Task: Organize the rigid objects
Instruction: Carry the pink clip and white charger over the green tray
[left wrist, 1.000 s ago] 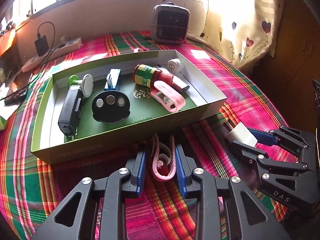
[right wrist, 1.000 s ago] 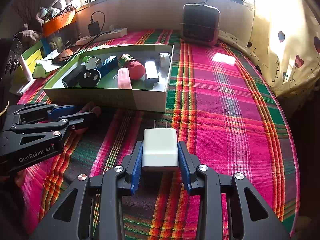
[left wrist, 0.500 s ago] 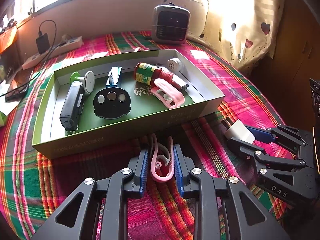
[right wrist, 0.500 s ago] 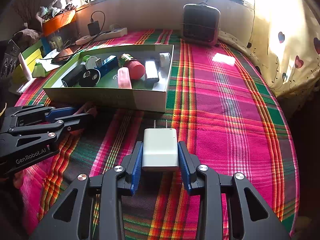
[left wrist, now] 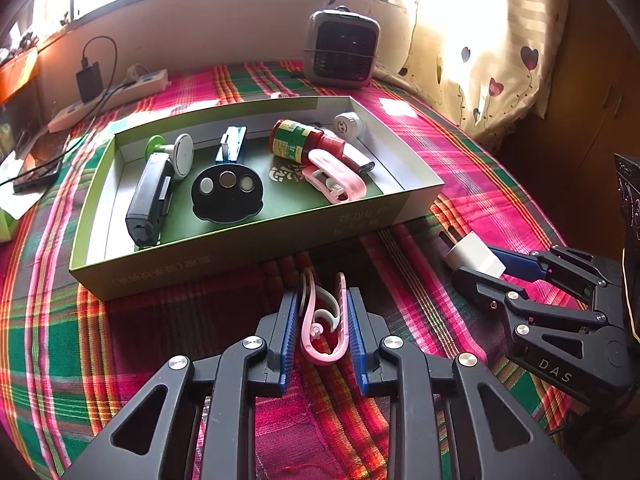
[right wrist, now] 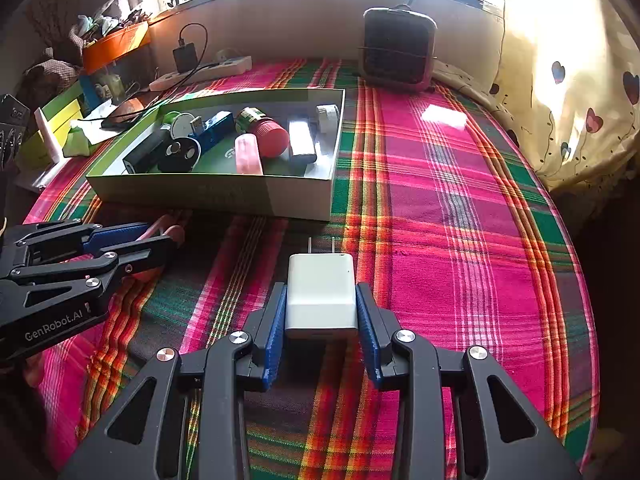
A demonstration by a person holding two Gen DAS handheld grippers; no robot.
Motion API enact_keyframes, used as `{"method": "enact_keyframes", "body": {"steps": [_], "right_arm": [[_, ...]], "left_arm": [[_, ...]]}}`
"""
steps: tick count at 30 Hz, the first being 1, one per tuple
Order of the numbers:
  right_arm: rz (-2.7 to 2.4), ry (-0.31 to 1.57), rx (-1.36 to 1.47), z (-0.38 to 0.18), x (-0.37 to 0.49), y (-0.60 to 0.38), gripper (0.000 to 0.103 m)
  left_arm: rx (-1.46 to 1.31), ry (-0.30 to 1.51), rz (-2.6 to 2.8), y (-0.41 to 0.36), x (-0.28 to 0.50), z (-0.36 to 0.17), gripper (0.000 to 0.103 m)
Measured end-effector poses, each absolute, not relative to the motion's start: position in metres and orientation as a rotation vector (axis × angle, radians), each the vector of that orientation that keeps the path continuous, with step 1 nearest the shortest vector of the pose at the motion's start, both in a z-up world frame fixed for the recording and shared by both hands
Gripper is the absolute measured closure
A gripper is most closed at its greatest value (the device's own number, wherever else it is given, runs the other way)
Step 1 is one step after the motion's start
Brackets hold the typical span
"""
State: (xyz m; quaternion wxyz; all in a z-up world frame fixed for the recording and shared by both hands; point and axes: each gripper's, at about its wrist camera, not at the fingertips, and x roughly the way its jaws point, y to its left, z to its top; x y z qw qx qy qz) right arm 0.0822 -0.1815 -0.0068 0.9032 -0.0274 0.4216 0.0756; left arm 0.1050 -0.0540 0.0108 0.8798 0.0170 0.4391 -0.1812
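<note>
Pink clip (left wrist: 322,320) sits pinched between the blue pads of the left tongs (left wrist: 322,322), low over the plaid surface (right wrist: 460,220) just in front of the green box (left wrist: 240,252). White charger (right wrist: 321,294), prongs toward the box, is gripped the same way by the right tongs (right wrist: 321,312), a little further right and near the box's corner. Neither piece is in the box yet. Box already holds a second pink clip (left wrist: 334,176), a red-capped bottle (left wrist: 304,142), a black round piece (left wrist: 227,194), a dark oblong case (left wrist: 150,200) and small items; free floor space is mostly at the near right. Risks, as I judge them: the clip is a thin springy loop, so side pressure may flex it and let it squirt out on the lift; both tongs heading for the same corner could collide; a low carry could catch the near wall.
</note>
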Motion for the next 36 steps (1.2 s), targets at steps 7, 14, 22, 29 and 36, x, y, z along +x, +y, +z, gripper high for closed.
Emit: {"method": "enact_keyframes", "body": {"steps": [7, 14, 22, 29, 36], "right_arm": [[0.165, 0.870, -0.034, -0.006, 0.079, -0.182, 0.068], [0.185, 0.867, -0.019, -0.005, 0.075, -0.179, 0.068], [0.214, 0.849, -0.012, -0.002, 0.072, -0.173, 0.068], [0.231, 0.828, -0.017, 0.006, 0.071, -0.168, 0.068], [0.248, 0.805, -0.022, 0.014, 0.072, -0.161, 0.068]], "left_arm": [[0.025, 0.916, -0.376, -0.052, 0.102, 0.011, 0.080], [0.012, 0.913, -0.368, -0.046, 0.099, 0.013, 0.080], [-0.001, 0.899, -0.357, -0.040, 0.094, 0.019, 0.080], [-0.023, 0.872, -0.342, -0.028, 0.093, 0.029, 0.080], [-0.045, 0.845, -0.316, -0.015, 0.094, 0.040, 0.080]]}}
